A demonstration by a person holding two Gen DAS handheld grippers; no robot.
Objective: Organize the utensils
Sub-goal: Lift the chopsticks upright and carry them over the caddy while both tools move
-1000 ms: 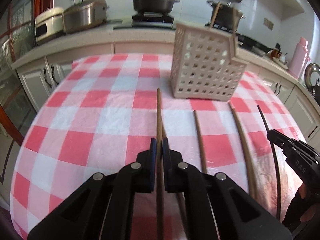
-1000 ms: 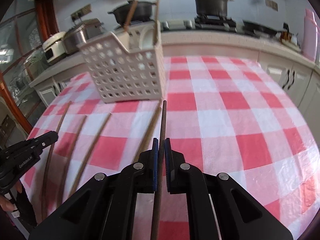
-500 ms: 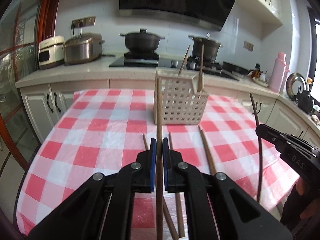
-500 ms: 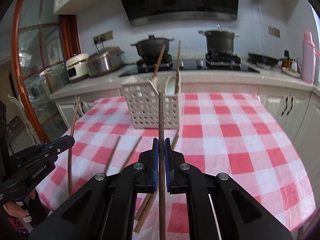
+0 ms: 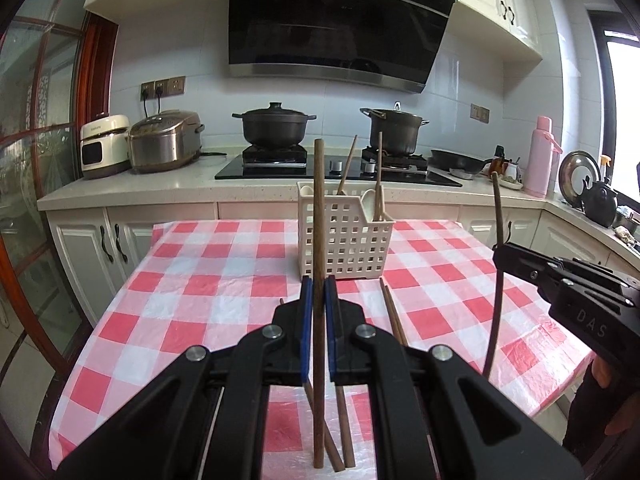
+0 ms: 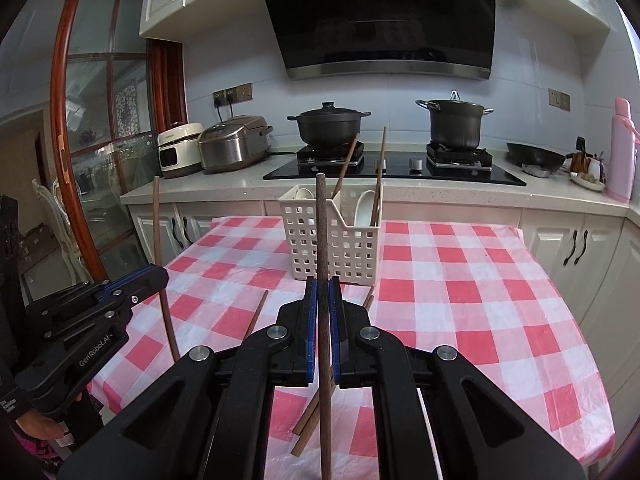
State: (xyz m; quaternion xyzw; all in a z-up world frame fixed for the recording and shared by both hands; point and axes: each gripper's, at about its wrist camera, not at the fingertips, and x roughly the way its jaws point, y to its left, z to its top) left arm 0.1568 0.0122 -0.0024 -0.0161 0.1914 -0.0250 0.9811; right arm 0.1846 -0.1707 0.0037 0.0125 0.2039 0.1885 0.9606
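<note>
Left hand-held gripper [image 5: 316, 312]: blue pads clamped on a long brown wooden chopstick [image 5: 319, 216], held upright above the surface covered in red-and-white checked cloth [image 5: 200, 280]; the white perforated plastic utensil basket [image 5: 346, 236] stands ahead, chopsticks already inside; loose chopsticks [image 5: 394, 316] lie near it. Right hand-held gripper [image 6: 322, 312]: clamped on a darker thin chopstick [image 6: 322, 240], also upright; basket straight ahead; recommended: advance over the rim, tip the lower end into a compartment, release one at a time.

Right gripper [image 6: 323, 300] clamps a dark chopstick [image 6: 321, 232] upright — white basket [image 6: 332, 246] beyond (on checked cloth).
</note>
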